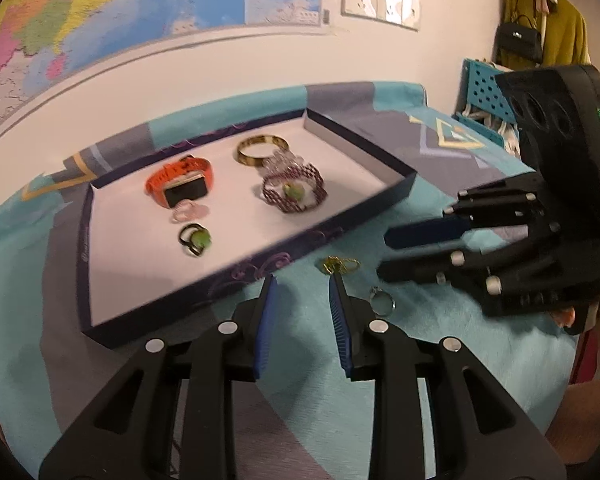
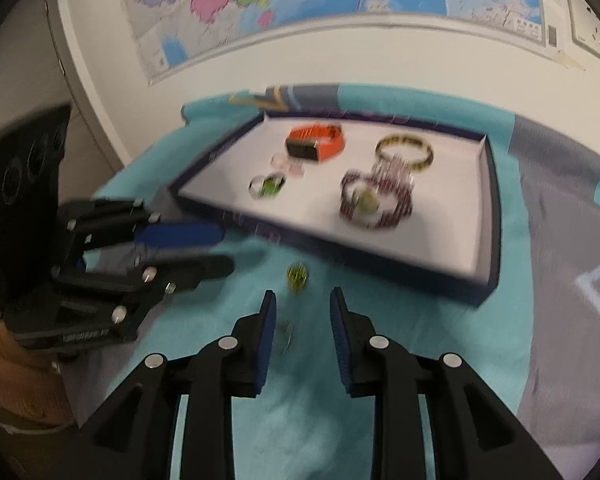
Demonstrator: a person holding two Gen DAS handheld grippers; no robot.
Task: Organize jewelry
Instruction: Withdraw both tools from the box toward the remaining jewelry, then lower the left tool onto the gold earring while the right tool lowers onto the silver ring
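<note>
Nearest us, our left gripper (image 1: pixel 302 284) stands with its ribbed blue pads apart and nothing between them, poised over the teal patterned cloth (image 1: pixel 440 320) that covers the table. Our right gripper (image 2: pixel 303 299) is likewise parted and empty.

Two pieces lie outside the tray (image 1: pixel 204 286): a small tangle of gold chain (image 1: pixel 340 266) just beyond the left pads, and a thin silver ring (image 1: pixel 383 300) close beside it on the cloth. In the right wrist view the gold chain (image 2: pixel 297 276) sits just ahead of the jaws, blurred. Inside the shallow dark-rimmed tray, on its pale matte floor, rest an orange rubbery watch (image 1: pixel 180 182), a glossy gold bangle (image 1: pixel 262 148), a woven purple beaded bracelet (image 1: pixel 294 190), a green-stone ring (image 1: pixel 196 239) and a clear pink ring (image 1: pixel 190 212).

We judge most of the sorting done, and the step in hand is picking up the loose pieces. Next we would lower one gripper over the chain and pinch it low against the cloth; it is fine, limp and likely to slip or snag the fabric.
</note>
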